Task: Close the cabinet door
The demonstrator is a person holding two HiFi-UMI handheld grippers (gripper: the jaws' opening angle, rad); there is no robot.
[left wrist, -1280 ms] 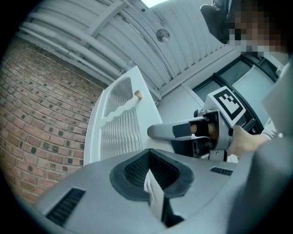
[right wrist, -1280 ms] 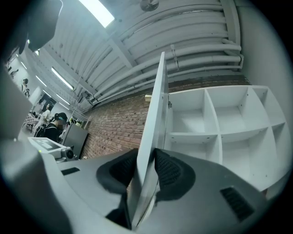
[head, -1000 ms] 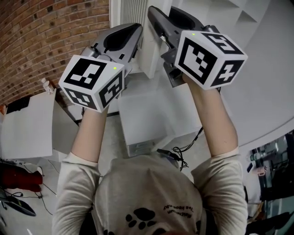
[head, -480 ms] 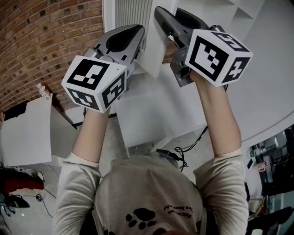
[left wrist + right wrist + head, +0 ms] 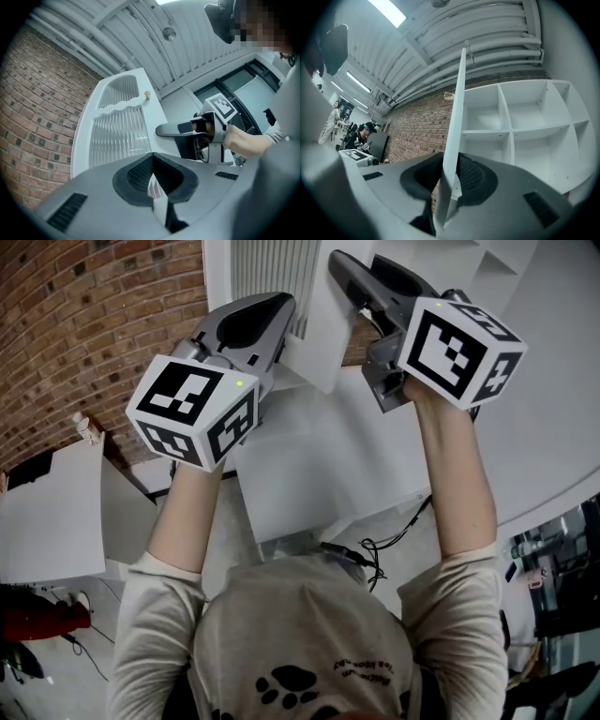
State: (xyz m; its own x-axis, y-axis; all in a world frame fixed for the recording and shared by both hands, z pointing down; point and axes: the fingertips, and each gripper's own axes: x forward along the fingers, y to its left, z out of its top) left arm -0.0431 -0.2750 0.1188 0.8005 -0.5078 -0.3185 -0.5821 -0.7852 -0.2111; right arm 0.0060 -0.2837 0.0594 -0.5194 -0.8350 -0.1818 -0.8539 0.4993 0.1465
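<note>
Far left is a brick wall (image 5: 56, 343), and below it are white boards (image 5: 52, 512). Next comes the L forearm (image 5: 183, 521), bare up to the sleeve and raised in front of the person, w/ the L cube (image 5: 192, 409) at the wrist end. The L claw (image 5: 153, 157) has its pads together w/ nothing btw them. Its tips aim at the ribbed glass of the door (image 5: 117, 136). It is near the door face, but if it touches I cannot tell.

The door is white, w/ two ribbed panes and a small knob (image 5: 146, 95) by the far pane. It stands open btw the two claws, at an angle away from the shelves (image 5: 525, 122).

The R claw (image 5: 450, 169) is clamped on the door's edge, one pad on each face. The R forearm (image 5: 459, 484) is raised too, w/ the R cube (image 5: 459, 348) higher in the head view than the L cube. The white shelves are right of the door, and brick shows on the door's other side. Low in the head view, btw the arms, black cables (image 5: 375, 554) lie on the floor.
</note>
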